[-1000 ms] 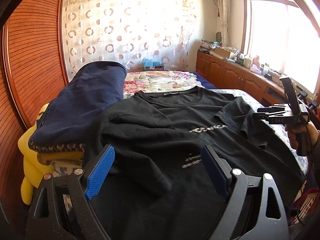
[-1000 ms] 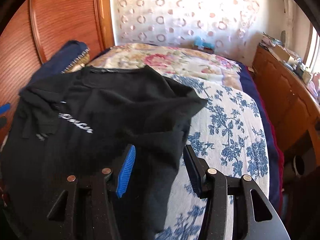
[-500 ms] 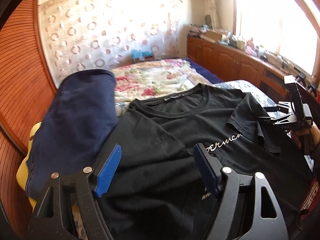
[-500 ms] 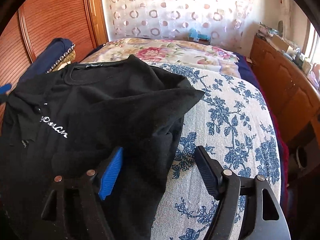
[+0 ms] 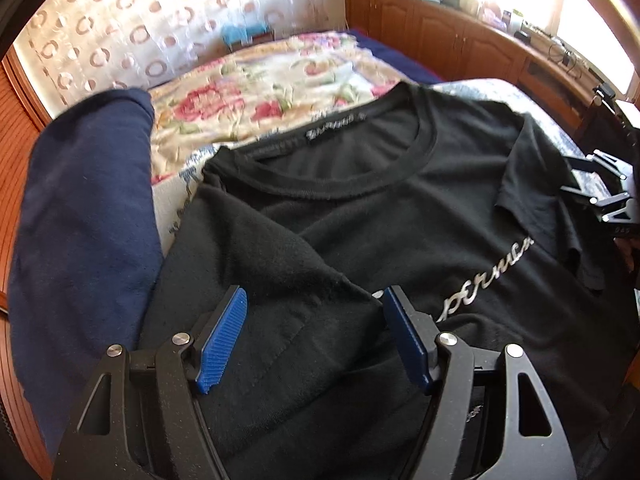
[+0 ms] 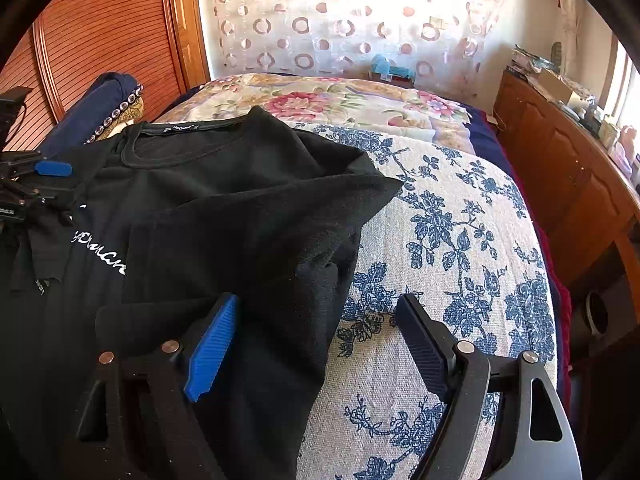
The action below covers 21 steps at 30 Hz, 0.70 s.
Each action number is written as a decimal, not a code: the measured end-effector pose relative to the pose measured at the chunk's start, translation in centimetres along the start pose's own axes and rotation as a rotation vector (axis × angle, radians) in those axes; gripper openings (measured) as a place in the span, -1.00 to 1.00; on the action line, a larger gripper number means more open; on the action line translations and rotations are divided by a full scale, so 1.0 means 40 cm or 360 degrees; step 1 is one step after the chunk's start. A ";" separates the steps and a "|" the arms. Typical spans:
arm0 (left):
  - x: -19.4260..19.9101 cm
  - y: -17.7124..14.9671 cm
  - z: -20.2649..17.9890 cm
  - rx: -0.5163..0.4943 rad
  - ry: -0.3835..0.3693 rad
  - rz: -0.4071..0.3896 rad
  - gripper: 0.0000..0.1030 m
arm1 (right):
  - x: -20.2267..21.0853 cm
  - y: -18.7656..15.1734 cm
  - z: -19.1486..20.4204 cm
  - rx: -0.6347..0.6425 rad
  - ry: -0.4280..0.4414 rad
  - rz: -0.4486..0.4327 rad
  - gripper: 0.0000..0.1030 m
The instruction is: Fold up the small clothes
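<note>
A black T-shirt (image 5: 400, 216) with white script lettering lies front up on the bed, both sleeves folded inward over the chest. It also shows in the right wrist view (image 6: 224, 216). My left gripper (image 5: 314, 316) is open and empty, low over the shirt's folded left sleeve. My right gripper (image 6: 320, 320) is open and empty, straddling the shirt's right edge over the folded right sleeve. Each gripper shows at the edge of the other's view: the right one (image 5: 608, 200) and the left one (image 6: 36, 184).
A blue-flowered white cover (image 6: 460, 240) spreads over the bed. A folded navy garment (image 5: 80, 216) lies left of the shirt. A rose-patterned quilt (image 5: 256, 92) lies beyond the collar. A wooden cabinet (image 6: 568, 168) runs along the right. A wooden slatted panel (image 6: 100, 40) is at left.
Both grippers have moved forward and lower over the shirt. The right gripper's jaws have opened wider. The left sleeve fold now lies flatter.
</note>
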<state>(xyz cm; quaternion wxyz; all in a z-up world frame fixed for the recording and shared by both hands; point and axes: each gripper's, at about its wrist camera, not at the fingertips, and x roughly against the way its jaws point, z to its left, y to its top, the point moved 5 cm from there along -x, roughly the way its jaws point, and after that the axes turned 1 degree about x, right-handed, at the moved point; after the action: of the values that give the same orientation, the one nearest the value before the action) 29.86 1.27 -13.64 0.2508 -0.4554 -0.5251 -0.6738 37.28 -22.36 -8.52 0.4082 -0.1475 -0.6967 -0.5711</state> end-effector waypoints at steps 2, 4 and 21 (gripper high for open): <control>-0.015 -0.006 0.004 0.0000 -0.0007 0.0032 0.23 | -0.002 0.001 -0.002 -0.0001 0.0002 0.0001 0.59; -0.024 -0.011 0.010 0.0005 -0.0006 0.0049 0.16 | -0.002 0.001 -0.002 -0.0001 0.0003 0.0001 0.60; 0.101 0.033 0.081 0.0265 -0.0184 -0.0215 -0.83 | -0.004 0.001 -0.005 -0.0001 0.0009 0.0007 0.65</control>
<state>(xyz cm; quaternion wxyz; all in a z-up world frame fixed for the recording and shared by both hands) 30.23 4.44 -9.33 0.2111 -0.4348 -0.6221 -0.6159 37.50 -22.47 -8.60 0.4113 -0.1476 -0.6951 -0.5709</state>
